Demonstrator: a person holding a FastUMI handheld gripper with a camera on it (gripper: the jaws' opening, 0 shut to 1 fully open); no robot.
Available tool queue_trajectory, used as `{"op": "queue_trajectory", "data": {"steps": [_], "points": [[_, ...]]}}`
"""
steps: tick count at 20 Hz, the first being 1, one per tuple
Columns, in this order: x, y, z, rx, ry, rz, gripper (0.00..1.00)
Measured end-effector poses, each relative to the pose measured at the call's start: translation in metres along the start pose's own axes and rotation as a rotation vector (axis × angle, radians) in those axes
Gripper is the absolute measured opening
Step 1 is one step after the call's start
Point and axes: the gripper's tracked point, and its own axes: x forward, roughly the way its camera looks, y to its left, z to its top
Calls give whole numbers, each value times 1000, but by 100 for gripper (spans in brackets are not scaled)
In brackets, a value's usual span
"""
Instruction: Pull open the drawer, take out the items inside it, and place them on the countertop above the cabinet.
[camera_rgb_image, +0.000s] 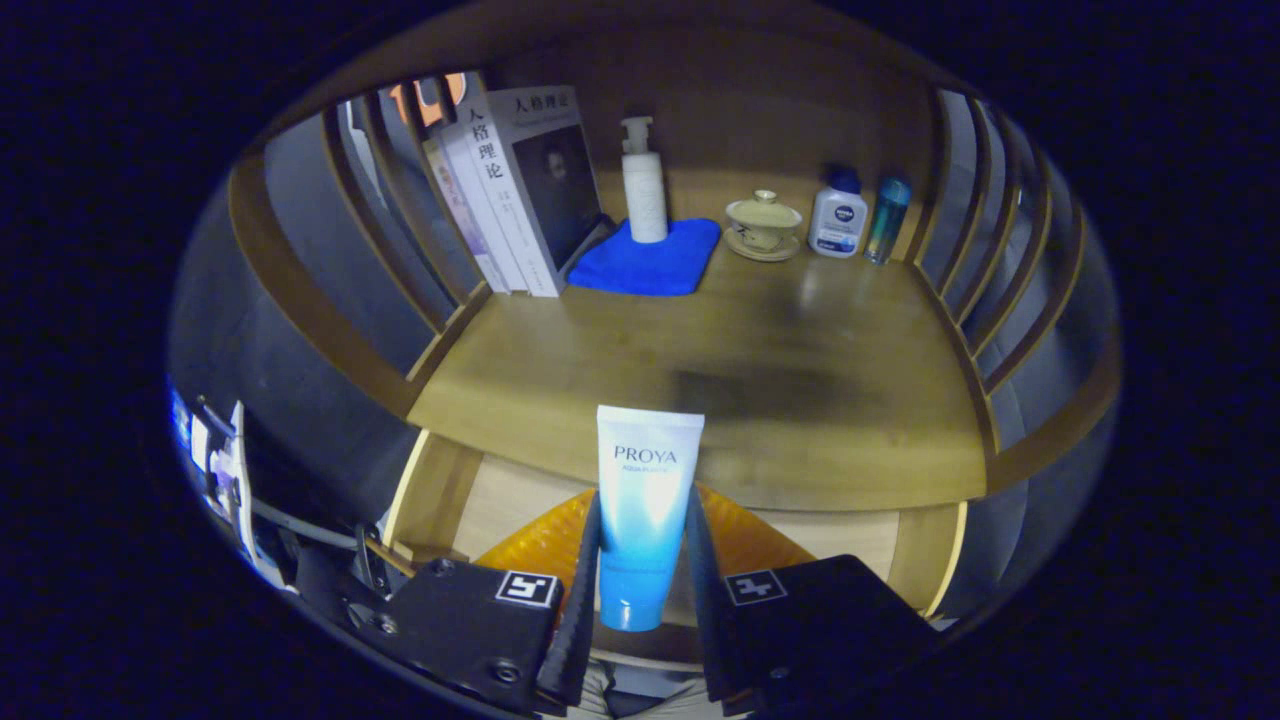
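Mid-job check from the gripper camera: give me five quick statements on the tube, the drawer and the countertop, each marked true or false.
1. The gripper is shut on the blue-and-white tube. True.
2. The tube already lies on the countertop. False: it stands upright between the fingers, above the open drawer.
3. An orange item is in the drawer. True.
4. The pump bottle stands on a red cloth. False: it stands on the blue cloth.
5. The books lean at the countertop's right end. False: they are left of the blue cloth; the lidded cup and two small bottles are to the right.
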Motion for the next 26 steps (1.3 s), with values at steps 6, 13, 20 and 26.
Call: {"op": "queue_trajectory", "data": {"steps": [6,13,20,26], "points": [[25,-7,32,27,-25,-75,47],[48,-13,58,20,-35,-130,47],[67,-19,81,42,-51,-155,47],[71,-17,84,47,-64,-154,53]]}}
